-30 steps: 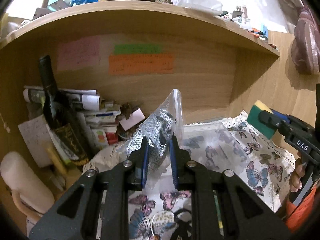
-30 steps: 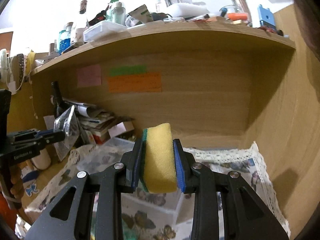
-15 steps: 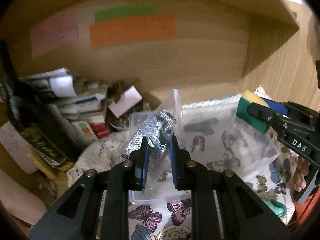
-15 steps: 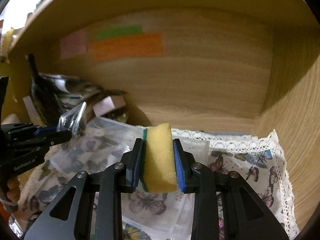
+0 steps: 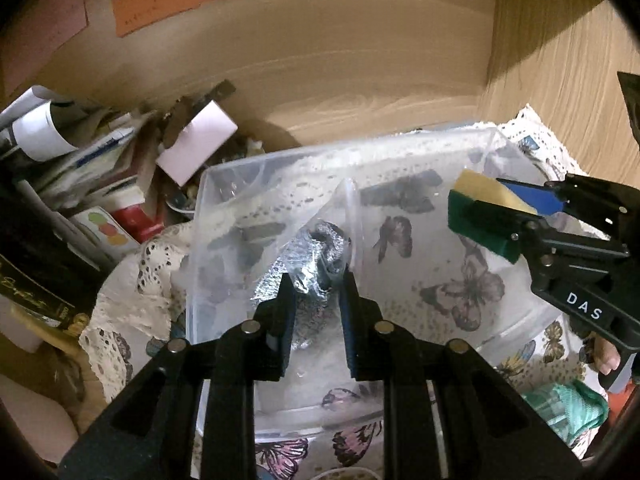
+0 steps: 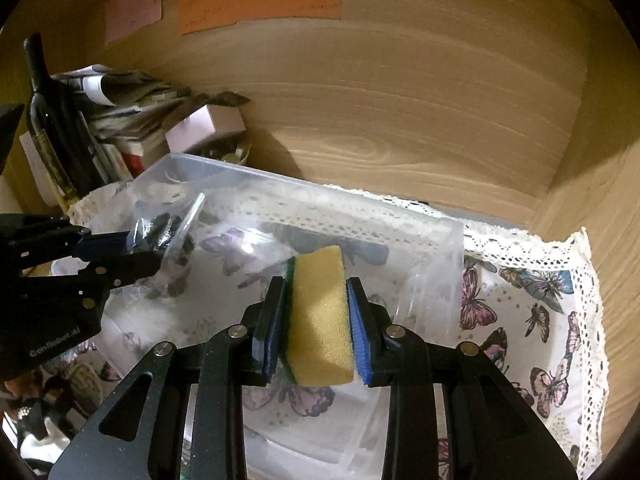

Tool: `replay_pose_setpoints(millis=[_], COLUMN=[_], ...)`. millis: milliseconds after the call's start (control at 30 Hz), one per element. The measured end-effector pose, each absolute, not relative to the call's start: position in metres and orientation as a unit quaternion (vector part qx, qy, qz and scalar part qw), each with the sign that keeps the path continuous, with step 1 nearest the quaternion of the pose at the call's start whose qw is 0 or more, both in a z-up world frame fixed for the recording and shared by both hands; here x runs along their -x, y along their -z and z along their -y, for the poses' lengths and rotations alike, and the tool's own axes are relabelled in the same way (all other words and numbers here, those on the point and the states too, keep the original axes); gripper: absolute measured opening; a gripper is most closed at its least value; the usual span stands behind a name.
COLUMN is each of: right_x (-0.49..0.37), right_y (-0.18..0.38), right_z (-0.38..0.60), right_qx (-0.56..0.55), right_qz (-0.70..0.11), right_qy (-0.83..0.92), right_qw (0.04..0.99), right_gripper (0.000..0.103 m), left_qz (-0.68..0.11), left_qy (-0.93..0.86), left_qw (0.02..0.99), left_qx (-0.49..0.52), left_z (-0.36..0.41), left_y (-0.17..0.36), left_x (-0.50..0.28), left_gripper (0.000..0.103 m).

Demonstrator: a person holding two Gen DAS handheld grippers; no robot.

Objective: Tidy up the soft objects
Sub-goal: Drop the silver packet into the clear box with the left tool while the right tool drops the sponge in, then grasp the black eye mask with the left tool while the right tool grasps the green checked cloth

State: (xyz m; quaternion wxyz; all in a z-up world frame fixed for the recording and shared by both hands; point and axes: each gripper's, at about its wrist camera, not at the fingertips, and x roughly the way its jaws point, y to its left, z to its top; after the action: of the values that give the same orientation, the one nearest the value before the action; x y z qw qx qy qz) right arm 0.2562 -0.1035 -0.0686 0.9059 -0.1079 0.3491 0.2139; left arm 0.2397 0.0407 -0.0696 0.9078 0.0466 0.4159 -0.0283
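Note:
My left gripper (image 5: pixel 316 280) is shut on a clear plastic bag with silvery contents (image 5: pixel 312 252) and holds it over the left part of a clear plastic bin (image 5: pixel 224 176). My right gripper (image 6: pixel 318 284) is shut on a yellow sponge with a green scouring side (image 6: pixel 320 312) and holds it over the bin's (image 6: pixel 452 240) right part. The sponge (image 5: pixel 484 208) and right gripper (image 5: pixel 496 204) show at the right of the left wrist view. The left gripper (image 6: pixel 148 244) with the bag (image 6: pixel 172 228) shows at the left of the right wrist view.
The bin stands on a butterfly-print cloth with a lace edge (image 6: pixel 552 308) inside a wooden alcove. A dark wine bottle (image 6: pixel 48 120), stacked papers and boxes (image 5: pixel 100 168) crowd the left. A teal cloth (image 5: pixel 568 404) lies at the lower right. Coloured notes (image 6: pixel 260 0) hang on the back wall.
Both grippers have moved forward and down into the alcove, from in front of the shelf to just above the clear bin. Each still holds its object.

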Motion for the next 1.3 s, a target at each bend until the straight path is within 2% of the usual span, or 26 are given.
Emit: replay_pose_setpoints(millis=[133,200,267,400,533,567,733,933,1300], right_x=[-0.254,-0.252,-0.249,-0.235,-0.210,-0.199,-0.159,-0.118,-0.089], right_y=[0.068,0.065,0.061,0.042,0.019,0.013,0.000,0.005,0.054], right_z=[0.103,0.104,0.105,0.112,0.117,0.120,0.130,0.130,0.126], right_qx=[0.111,0.112,0.108,0.096,0.087,0.087,0.084,0.099,0.089], right_qz=[-0.348,-0.343,-0.332,-0.305,-0.263,-0.249,-0.207,-0.188,-0.244], right_qy=[-0.213,-0.208,-0.204,-0.207,-0.212,-0.213,-0.228,-0.250,-0.283], right_qw=[0.906,0.909,0.915,0.924,0.937,0.941,0.948,0.944,0.923], right_gripper=[0.031,0.045,0.051,0.052,0.059,0.061,0.065,0.065,0.066], left_qz=[-0.413,-0.404,-0.387,-0.355,-0.313,-0.299,-0.266,-0.276,-0.310], left_qy=[0.023,0.017,0.012,0.009,-0.007,-0.012,-0.023,-0.016,0.007], left_qw=[0.909,0.913,0.921,0.933,0.948,0.952,0.961,0.960,0.950], left_qx=[-0.046,-0.045,-0.045,-0.051,-0.058,-0.060,-0.065,-0.050,-0.049], left_z=[-0.042,-0.043,-0.043,-0.041,-0.040,-0.040,-0.040,-0.043,-0.031], left_y=[0.067,0.061,0.052,0.030,0.008,0.004,-0.003,0.014,0.065], left_x=[-0.235,-0.230,-0.222,-0.203,-0.174,-0.165,-0.122,-0.087,-0.052], left_gripper=[0.029,0.040,0.054,0.067,0.095,0.099,0.102,0.102,0.102])
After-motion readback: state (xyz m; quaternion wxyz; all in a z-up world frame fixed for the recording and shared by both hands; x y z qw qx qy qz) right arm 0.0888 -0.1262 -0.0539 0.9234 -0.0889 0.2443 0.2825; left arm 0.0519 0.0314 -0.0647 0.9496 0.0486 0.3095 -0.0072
